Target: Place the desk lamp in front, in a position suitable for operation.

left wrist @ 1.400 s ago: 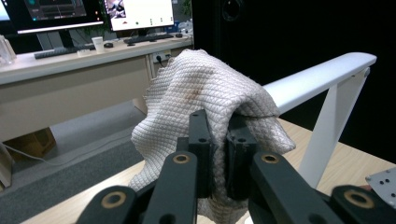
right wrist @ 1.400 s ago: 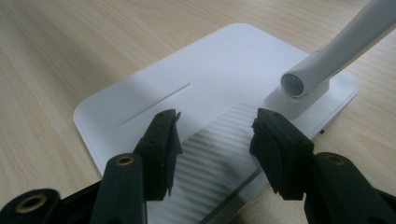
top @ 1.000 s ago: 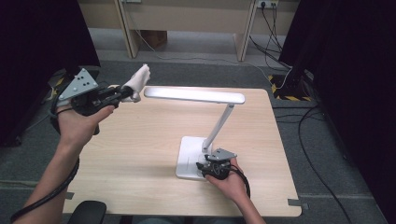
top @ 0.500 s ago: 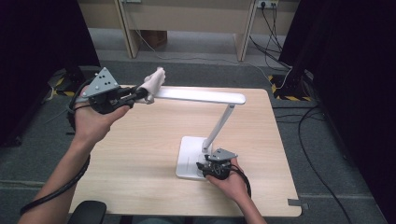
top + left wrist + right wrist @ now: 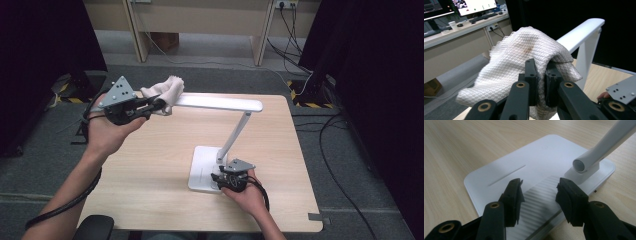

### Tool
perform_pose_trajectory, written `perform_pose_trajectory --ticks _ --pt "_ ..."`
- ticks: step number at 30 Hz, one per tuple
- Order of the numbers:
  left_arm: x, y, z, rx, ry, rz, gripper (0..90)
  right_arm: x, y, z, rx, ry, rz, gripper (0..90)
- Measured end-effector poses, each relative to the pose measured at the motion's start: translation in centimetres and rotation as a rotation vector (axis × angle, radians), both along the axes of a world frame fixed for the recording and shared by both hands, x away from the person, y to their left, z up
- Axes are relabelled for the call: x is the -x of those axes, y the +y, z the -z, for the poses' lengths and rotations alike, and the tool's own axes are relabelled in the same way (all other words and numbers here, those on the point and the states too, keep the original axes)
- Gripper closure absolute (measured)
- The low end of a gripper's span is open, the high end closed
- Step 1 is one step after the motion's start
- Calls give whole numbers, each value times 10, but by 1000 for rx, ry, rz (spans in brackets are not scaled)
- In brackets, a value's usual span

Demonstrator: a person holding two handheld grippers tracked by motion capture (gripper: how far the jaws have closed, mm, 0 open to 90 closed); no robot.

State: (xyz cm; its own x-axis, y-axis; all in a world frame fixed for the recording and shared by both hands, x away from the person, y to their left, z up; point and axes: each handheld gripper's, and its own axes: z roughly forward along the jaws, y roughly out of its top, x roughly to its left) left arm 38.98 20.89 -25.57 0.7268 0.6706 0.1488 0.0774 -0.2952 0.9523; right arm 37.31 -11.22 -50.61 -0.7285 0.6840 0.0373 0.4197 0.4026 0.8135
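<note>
Cloth [image 5: 162,95] moved onto lamp head [image 5: 220,102], left gripper [image 5: 150,106] clamped

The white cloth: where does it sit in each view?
High view: cloth upper left, in the left hand-held gripper, at the lamp head's end.
Left gripper view: centre, clamped between the jaws.
Right gripper view: not in it.
Shared landmark: the white lamp.
</note>
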Motion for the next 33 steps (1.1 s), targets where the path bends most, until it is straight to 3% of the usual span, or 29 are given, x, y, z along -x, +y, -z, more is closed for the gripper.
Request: perform_pose_trajectory --ticks 17,33 --pt "-2 -25 5 0 6 48 824 0 -3 1 -14 -4 1 562" --pt "-5 -37 9 -1 7 58 823 0 -3 1 -14 -7 -1 581"
